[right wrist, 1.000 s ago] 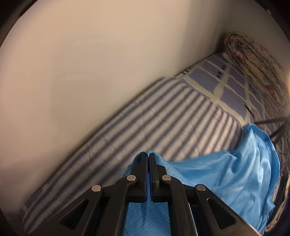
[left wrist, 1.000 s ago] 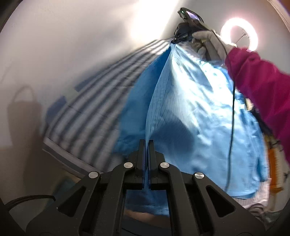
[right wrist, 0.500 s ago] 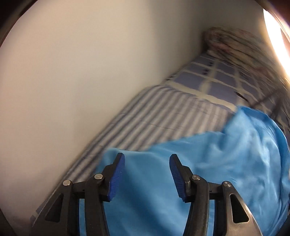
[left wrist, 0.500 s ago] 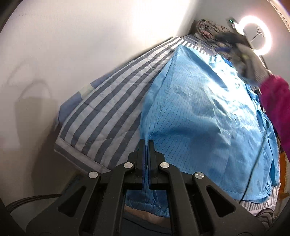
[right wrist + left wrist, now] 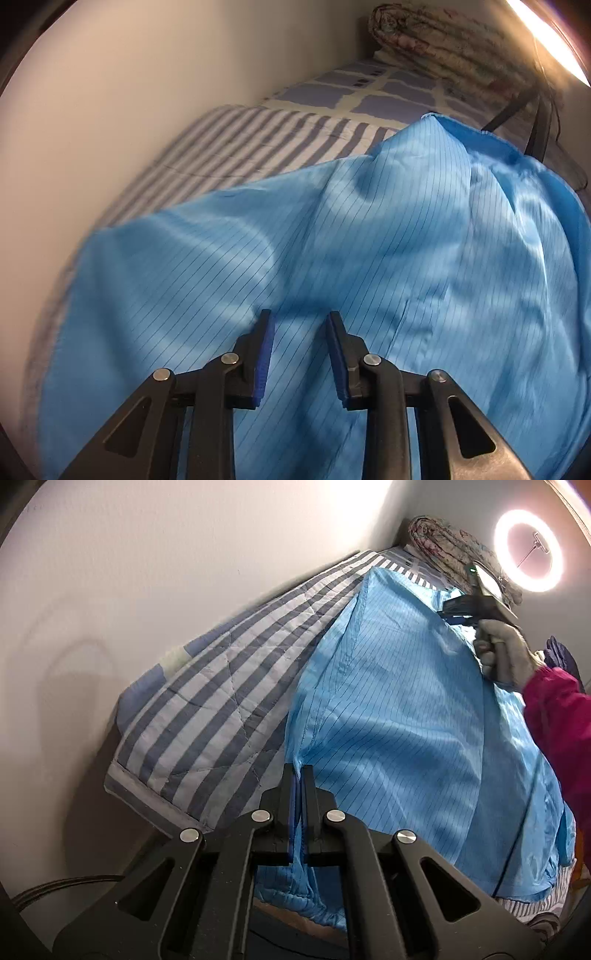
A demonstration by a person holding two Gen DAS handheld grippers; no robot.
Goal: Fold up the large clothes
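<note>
Between the closed left tongs [image 5: 297, 771] sits the blue garment's [image 5: 399, 709] edge.

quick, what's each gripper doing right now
left gripper: shut on an edge of the blue garment.
right gripper: jaws apart and closing over the blue garment, nothing pinched between the pads yet.

The left tool [image 5: 297, 775] is clamped tight on a pinch of the blue garment [image 5: 399, 716] at its near edge, angled steeply down. The right tool [image 5: 300, 325], held in a gloved hand [image 5: 504, 653] with a magenta sleeve [image 5: 557, 716], hangs over the garment's far side, jaws closing, pads not pressing cloth.
</note>
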